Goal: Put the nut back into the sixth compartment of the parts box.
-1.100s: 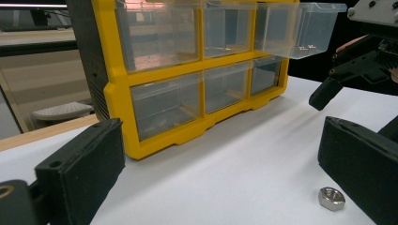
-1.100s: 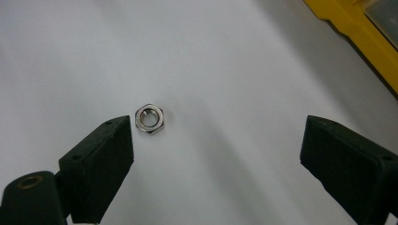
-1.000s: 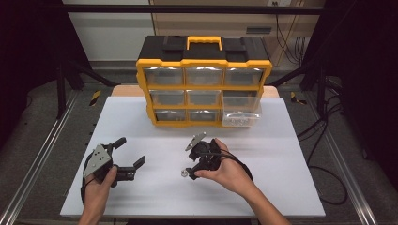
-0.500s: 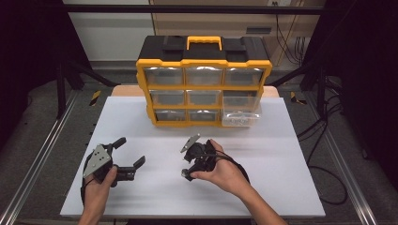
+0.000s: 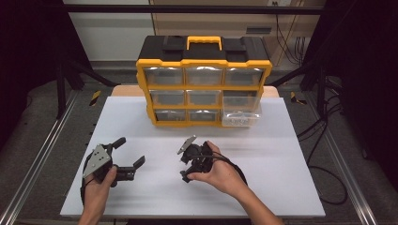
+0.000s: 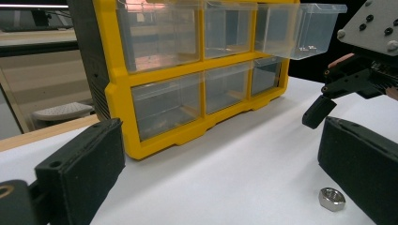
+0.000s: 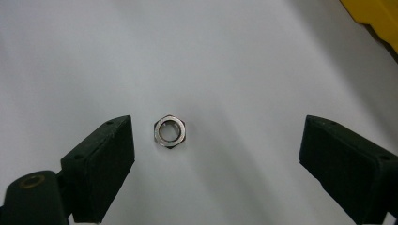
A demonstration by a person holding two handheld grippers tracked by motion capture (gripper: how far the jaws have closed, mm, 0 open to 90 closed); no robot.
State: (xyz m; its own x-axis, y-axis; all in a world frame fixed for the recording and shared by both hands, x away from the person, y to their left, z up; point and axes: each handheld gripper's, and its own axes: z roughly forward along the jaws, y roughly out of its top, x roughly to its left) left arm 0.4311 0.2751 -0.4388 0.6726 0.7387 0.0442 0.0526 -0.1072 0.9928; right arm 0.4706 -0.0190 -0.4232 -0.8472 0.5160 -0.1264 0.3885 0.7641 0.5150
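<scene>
The step in hand is judged to be the pick-up of a steel hex nut (image 7: 170, 131) that lies flat, bore upward, on the white worktop (image 5: 281, 154) toward its near edge and about midway along it. The right gripper (image 7: 216, 164) is poised above the nut with its jaws spread wide; the nut sits between them but nearer the left-hand pad (image 7: 105, 161) of that view, touching neither. To do the step well, the gripper should be shifted sideways until the nut is centred, lowered until the pads all but touch the worktop, and closed across two opposite flats rather than across corners, since a low, hard part may otherwise spin or slip out. The left gripper (image 5: 127, 157) rests on the worktop near the left near corner, jaws likewise wide apart and holding nothing; its own view shows the nut (image 6: 331, 198) just beside its right-hand pad, not touching. At the far edge stands a yellow drawer cabinet (image 5: 203, 79); its lower right drawer (image 5: 241, 117) is pulled out and holds small parts too fine to identify, and is judged the likely destination. The path from nut to drawer is unobstructed
</scene>
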